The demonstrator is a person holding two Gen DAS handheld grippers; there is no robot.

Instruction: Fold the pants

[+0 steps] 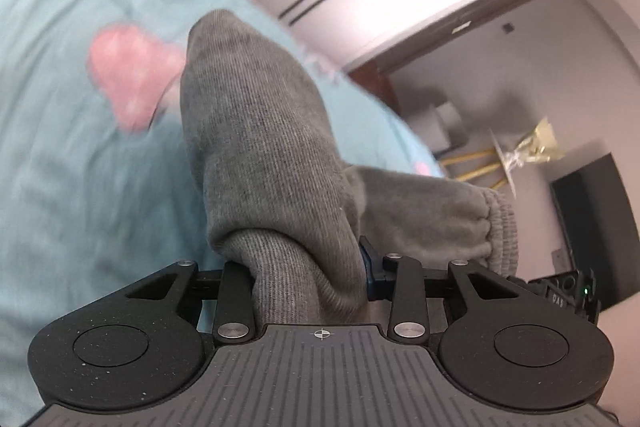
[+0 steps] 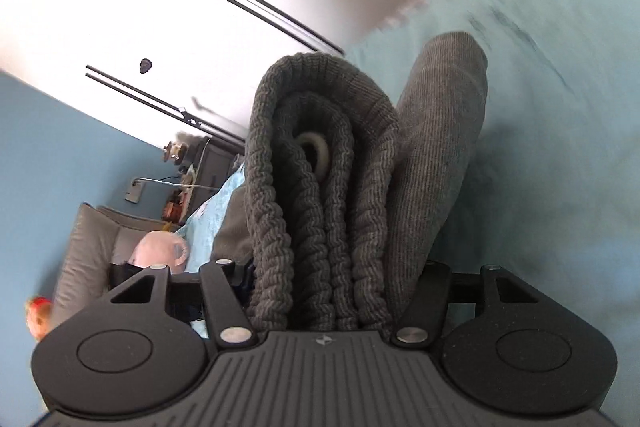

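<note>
The grey sweatpants (image 1: 260,155) hang bunched in both grippers, above a light blue bedsheet (image 1: 60,167). My left gripper (image 1: 308,279) is shut on a folded wad of the leg fabric; an elastic cuff (image 1: 496,227) sticks out to its right. My right gripper (image 2: 332,291) is shut on the pants' ribbed elastic waistband (image 2: 320,195), doubled over in several layers, with a smooth grey fold (image 2: 436,163) beside it. Both grippers' fingertips are hidden in the cloth.
The blue sheet (image 2: 560,107) has a pink heart (image 1: 128,75) printed on it. A white wardrobe with dark lines (image 2: 200,7) stands behind. A grey chair (image 2: 92,247), a dark dresser (image 2: 212,163) and a black screen (image 1: 588,219) are farther off.
</note>
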